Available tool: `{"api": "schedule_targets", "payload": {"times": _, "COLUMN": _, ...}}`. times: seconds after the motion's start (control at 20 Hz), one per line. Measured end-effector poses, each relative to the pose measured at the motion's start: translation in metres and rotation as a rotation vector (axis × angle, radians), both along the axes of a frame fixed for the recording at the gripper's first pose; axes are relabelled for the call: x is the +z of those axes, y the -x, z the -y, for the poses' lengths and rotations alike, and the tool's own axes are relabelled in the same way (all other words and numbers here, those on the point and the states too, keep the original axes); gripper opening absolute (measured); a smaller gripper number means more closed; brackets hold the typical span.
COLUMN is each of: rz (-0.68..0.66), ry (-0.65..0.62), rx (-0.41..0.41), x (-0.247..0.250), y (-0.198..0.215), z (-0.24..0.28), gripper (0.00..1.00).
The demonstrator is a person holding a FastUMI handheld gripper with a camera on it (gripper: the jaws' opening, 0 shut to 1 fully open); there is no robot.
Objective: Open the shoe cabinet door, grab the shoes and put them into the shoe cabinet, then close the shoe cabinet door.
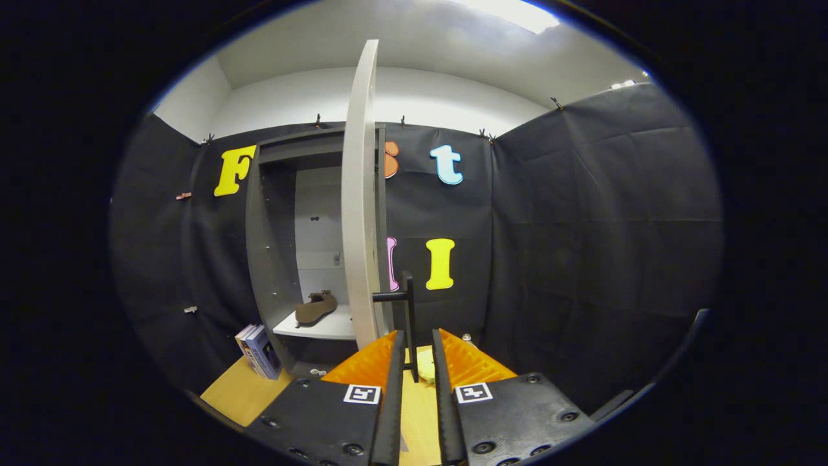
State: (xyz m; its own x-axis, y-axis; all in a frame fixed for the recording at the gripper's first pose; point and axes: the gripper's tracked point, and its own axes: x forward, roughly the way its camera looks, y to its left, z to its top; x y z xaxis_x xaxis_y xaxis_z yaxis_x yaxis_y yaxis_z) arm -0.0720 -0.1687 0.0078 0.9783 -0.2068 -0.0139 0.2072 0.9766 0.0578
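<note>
Two fingers of the gripper (414, 343) stand slightly parted around the bar handle (408, 323) of the cabinet door (359, 194); contact unclear. Door ajar, edge-on. Beyond, a brown shoe (315, 307) lies on the shoe cabinet (272, 246) shelf. Books (259, 351) lean beside the cabinet.

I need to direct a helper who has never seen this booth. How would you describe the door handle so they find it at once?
Find the tall grey shoe cabinet against the booth wall, its pale door swung open edge-on. The handle is the dark vertical bar on that door's lower part, between the tips of the gripper, unlike the brown shoe lying on the shelf.
</note>
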Motion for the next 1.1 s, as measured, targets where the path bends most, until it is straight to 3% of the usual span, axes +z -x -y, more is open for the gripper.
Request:
{"api": "schedule_targets", "payload": {"times": 0.15, "rz": -0.020, "ry": -0.041, "rx": 0.086, "x": -0.011, "y": 0.007, "z": -0.038, "gripper": 0.40}}
{"api": "schedule_targets", "payload": {"times": 0.4, "rz": -0.185, "ry": -0.042, "rx": 0.270, "x": -0.080, "y": -0.007, "z": -0.130, "gripper": 0.95}}
{"api": "schedule_targets", "payload": {"times": 0.6, "rz": -0.367, "ry": -0.121, "rx": 0.360, "x": -0.162, "y": -0.024, "z": -0.187, "gripper": 0.99}}
{"api": "schedule_targets", "payload": {"times": 0.95, "rz": -0.677, "ry": -0.197, "rx": 0.385, "x": -0.326, "y": -0.040, "z": -0.226, "gripper": 0.99}}
{"api": "schedule_targets", "payload": {"times": 1.1, "rz": -0.746, "ry": -0.191, "rx": 0.370, "x": -0.382, "y": -0.055, "z": -0.234, "gripper": 0.99}}
